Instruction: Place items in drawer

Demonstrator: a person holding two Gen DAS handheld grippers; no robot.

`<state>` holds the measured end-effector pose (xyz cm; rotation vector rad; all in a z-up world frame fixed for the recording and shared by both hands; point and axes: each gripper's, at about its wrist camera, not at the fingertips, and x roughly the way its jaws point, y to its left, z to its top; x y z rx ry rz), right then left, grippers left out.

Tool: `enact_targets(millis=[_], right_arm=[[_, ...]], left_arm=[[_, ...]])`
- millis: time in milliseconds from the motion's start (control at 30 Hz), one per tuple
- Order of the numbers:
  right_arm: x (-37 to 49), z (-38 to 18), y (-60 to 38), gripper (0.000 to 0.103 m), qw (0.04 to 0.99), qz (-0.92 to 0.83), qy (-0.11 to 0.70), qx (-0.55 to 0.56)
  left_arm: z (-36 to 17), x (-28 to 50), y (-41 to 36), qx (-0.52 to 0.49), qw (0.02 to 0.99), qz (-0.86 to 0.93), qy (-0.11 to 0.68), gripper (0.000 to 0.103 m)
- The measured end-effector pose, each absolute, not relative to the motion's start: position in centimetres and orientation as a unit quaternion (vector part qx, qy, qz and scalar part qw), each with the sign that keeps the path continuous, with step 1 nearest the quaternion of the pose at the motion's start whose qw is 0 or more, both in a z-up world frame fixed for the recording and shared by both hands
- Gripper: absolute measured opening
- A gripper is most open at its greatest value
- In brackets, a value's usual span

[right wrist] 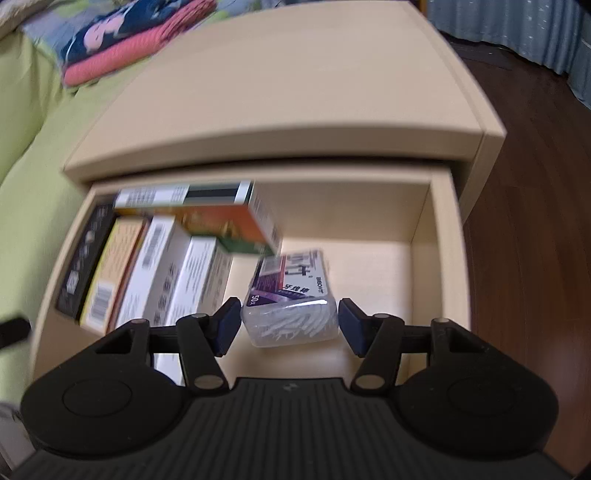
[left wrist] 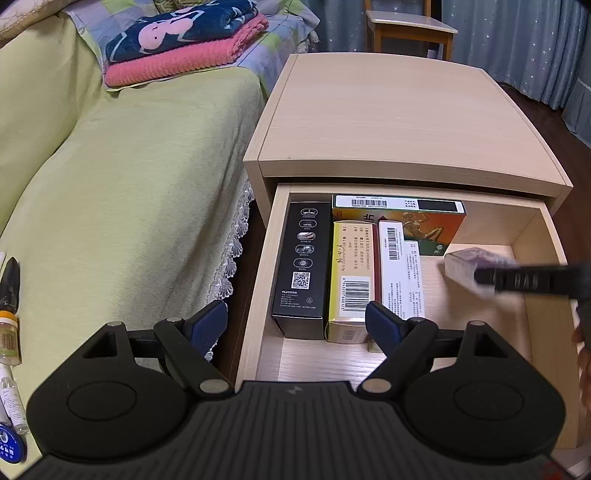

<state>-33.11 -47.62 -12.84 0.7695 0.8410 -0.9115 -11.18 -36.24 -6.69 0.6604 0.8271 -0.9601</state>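
Beside the nightstand (left wrist: 388,122), on its left, a bed (left wrist: 110,166) is spreading out under a yellow-green cover, with folded blankets (left wrist: 184,40) sitting at its far end. Behind the nightstand a wooden chair (left wrist: 406,26) is standing against a blue curtain (left wrist: 517,44).

Out of the nightstand's front the drawer (left wrist: 546,295) is standing pulled open. Against the drawer's left wall a black box (left wrist: 301,266) is lying lengthwise, with a yellow box (left wrist: 351,280) just beside it and a white box (left wrist: 400,266) next to that. An orange and green box (left wrist: 417,221) is leaning across their far ends, near the drawer's back wall.

Right of those boxes, over the drawer's bare floor, the floss box (right wrist: 291,299) is sitting between the fingers of the right gripper (right wrist: 290,325). It is a clear plastic box of white picks with a purple label. The jaws are spread, and a small gap is showing on each side of the box; the picture is blurred, so I cannot tell whether the box is resting on the floor.

Before the drawer's front left corner the left gripper (left wrist: 297,325) is hovering with its jaws wide apart and nothing between them. One blue finger (left wrist: 210,321) is showing outside the drawer's left wall, the other above the yellow box's near end.

Far left of the nightstand, at the bed's near edge, a small bottle (left wrist: 8,336) and a few other small items are lying.
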Motion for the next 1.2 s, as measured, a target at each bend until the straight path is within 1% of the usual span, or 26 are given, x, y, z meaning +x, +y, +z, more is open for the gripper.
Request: enact_targets(millis=[133, 267, 367, 533, 767, 867, 967, 1000, 1033, 1167, 1200], right_arm=[[-32.6, -12.2, -49.3, 0.055, 0.742, -0.44, 0.37, 0.346], [-32.9, -11.7, -51.0, 0.054, 0.727, -0.453, 0.352, 0.378], [-32.4, -11.6, -51.5, 0.054, 0.718, -0.469, 0.345, 0.382], [-31.9, -12.0, -51.1, 0.054, 0.703, -0.503, 0.336, 0.373], [-30.1, -13.3, -50.8, 0.055, 0.719, -0.505, 0.326, 0.349], [-29.9, -13.6, -51.0, 0.061, 0.726, -0.501, 0.325, 0.341], [-30.5, -13.4, -51.1, 0.071, 0.736, -0.493, 0.323, 0.335], [-30.8, -13.2, -51.0, 0.078, 0.74, -0.491, 0.322, 0.33], [-31.1, -12.9, -50.9, 0.082, 0.744, -0.487, 0.322, 0.324], [-32.0, -12.2, -49.7, 0.083, 0.758, -0.466, 0.343, 0.303], [-32.0, -12.3, -49.3, 0.08, 0.756, -0.462, 0.355, 0.297]], left_arm=[[-6.6, -11.0, -36.0, 0.3, 0.758, -0.437, 0.38, 0.083], [-6.7, -10.6, -35.9, 0.297, 0.76, -0.434, 0.382, 0.083], [-6.7, -10.6, -35.8, 0.297, 0.759, -0.434, 0.383, 0.083], [-6.8, -10.3, -35.8, 0.295, 0.758, -0.435, 0.386, 0.083], [-7.0, -10.4, -35.8, 0.295, 0.756, -0.438, 0.387, 0.083], [-7.0, -10.2, -35.7, 0.293, 0.757, -0.437, 0.388, 0.083], [-7.1, -10.2, -35.7, 0.292, 0.756, -0.437, 0.39, 0.083], [-7.2, -10.2, -35.7, 0.292, 0.756, -0.437, 0.39, 0.083], [-7.2, -10.2, -35.7, 0.292, 0.756, -0.438, 0.39, 0.083], [-7.2, -10.4, -35.8, 0.292, 0.754, -0.441, 0.389, 0.083], [-7.2, -10.4, -35.9, 0.292, 0.754, -0.442, 0.389, 0.083]])
